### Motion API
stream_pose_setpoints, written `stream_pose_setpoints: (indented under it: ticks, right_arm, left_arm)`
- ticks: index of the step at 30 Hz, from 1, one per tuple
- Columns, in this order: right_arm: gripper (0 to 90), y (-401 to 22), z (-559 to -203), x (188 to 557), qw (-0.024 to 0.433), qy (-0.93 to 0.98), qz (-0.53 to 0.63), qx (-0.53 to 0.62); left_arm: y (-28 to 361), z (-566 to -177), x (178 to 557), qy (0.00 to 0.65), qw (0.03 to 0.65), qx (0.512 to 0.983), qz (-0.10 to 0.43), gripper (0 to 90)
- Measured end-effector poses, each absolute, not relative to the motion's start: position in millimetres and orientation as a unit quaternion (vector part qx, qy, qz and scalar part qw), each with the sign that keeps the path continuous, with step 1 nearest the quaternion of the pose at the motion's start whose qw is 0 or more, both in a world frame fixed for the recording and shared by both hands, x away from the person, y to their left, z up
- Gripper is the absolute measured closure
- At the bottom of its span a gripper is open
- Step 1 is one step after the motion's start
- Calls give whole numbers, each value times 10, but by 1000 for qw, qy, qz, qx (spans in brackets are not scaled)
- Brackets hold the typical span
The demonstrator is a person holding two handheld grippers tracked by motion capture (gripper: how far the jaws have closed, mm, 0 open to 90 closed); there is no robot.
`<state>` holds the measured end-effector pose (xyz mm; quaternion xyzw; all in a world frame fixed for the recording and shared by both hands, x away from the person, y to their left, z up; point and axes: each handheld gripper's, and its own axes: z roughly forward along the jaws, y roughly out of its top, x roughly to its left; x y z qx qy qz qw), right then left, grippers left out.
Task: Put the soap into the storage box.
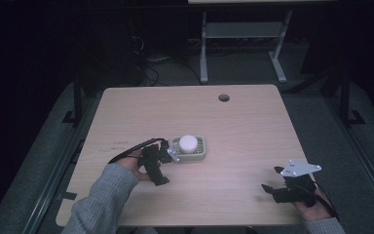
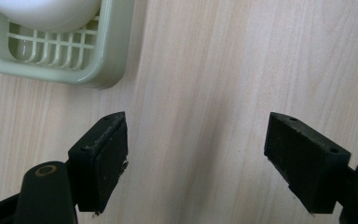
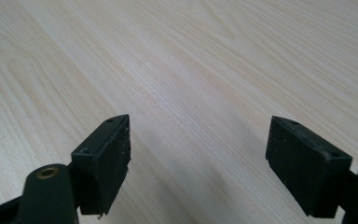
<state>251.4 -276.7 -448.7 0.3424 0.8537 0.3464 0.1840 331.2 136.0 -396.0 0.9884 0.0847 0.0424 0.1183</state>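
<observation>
I keep my left gripper (image 1: 168, 155) just beside the dish (image 1: 199, 155), jaws wide apart and empty, ready to take its edge. The soap (image 1: 188, 143) lies in the dish, mid-table. My right gripper (image 1: 271, 179) waits well apart, also spread.

White soap (image 2: 46, 11) cut off by top edge in left gripper view; green dish (image 2: 107, 56) cropped top & left. Left gripper (image 1: 168, 155) jaw tips indistinct in high view, dark vs hand. Sleeves cut at btm edge.

High view overhead; gripper views skim the table (image 1: 243, 131).
</observation>
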Motion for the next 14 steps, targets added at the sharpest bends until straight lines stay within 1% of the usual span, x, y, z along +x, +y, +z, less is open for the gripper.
stream_pose_setpoints:
  ticks: [14]
  right_arm:
    - [212, -2761, -4498, 2518, 183, 854, 343, 345]
  left_arm:
    - [1552, -4072, 3088, 87, 128, 987, 46, 204]
